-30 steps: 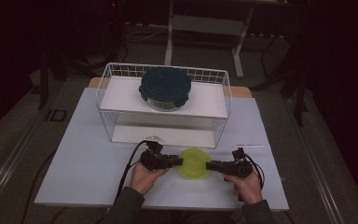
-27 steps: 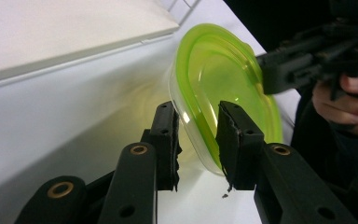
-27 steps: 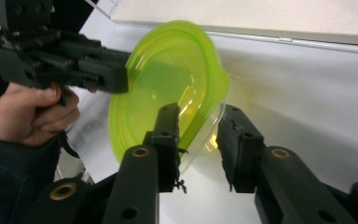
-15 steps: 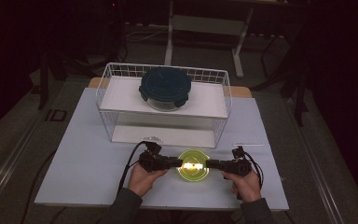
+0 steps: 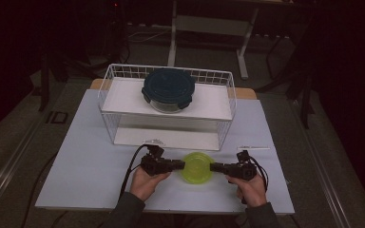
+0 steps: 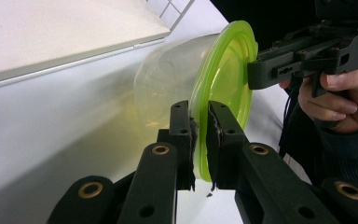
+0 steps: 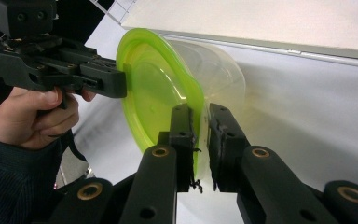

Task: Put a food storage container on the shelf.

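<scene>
A clear round container with a lime-green lid stands near the table's front edge. My left gripper holds the lid's left rim and my right gripper holds its right rim. In the left gripper view the lid's edge sits pinched between the jaws of the left gripper. The right gripper view shows the right gripper on the lid the same way. Both pairs of jaws have just been closing with the rim between them.
A white wire basket with a shelf stands behind the container. A round dark-lidded container rests on that shelf. The white table has bare room to the left and right of the hands.
Both pairs of jaws have narrowed onto the green lid's rim. The hands and the container have kept their places.
</scene>
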{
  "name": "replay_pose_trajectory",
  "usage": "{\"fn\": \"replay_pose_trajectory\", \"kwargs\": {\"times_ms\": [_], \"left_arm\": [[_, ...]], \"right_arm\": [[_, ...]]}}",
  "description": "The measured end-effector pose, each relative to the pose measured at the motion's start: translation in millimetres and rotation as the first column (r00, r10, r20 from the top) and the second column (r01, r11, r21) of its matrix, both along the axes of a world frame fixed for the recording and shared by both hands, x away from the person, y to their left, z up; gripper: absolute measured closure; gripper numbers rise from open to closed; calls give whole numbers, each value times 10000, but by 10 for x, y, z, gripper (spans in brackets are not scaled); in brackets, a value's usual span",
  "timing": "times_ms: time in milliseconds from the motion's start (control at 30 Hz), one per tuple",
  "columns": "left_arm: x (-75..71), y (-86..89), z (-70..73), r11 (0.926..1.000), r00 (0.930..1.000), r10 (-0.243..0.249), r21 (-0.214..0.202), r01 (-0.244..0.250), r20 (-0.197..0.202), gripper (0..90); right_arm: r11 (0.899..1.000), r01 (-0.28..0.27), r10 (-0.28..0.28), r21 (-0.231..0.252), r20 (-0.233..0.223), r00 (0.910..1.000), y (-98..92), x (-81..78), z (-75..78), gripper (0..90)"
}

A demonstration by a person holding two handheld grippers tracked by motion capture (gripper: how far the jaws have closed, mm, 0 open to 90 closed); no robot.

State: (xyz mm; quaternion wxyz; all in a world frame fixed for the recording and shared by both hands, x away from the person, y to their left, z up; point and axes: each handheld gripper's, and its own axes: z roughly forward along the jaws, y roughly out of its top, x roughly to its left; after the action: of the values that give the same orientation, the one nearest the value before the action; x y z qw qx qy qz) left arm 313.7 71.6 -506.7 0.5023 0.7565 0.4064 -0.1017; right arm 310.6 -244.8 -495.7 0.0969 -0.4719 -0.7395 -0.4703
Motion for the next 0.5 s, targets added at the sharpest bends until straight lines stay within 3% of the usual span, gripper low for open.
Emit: {"fn": "replay_pose_trajectory", "kwargs": {"times_ms": [500], "left_arm": [[-30, 45, 69, 9998, 9997, 86, -171, -82, 225, 823]], "right_arm": [[9995, -317, 319, -47, 527, 9981, 29, -7, 84, 810]]}}
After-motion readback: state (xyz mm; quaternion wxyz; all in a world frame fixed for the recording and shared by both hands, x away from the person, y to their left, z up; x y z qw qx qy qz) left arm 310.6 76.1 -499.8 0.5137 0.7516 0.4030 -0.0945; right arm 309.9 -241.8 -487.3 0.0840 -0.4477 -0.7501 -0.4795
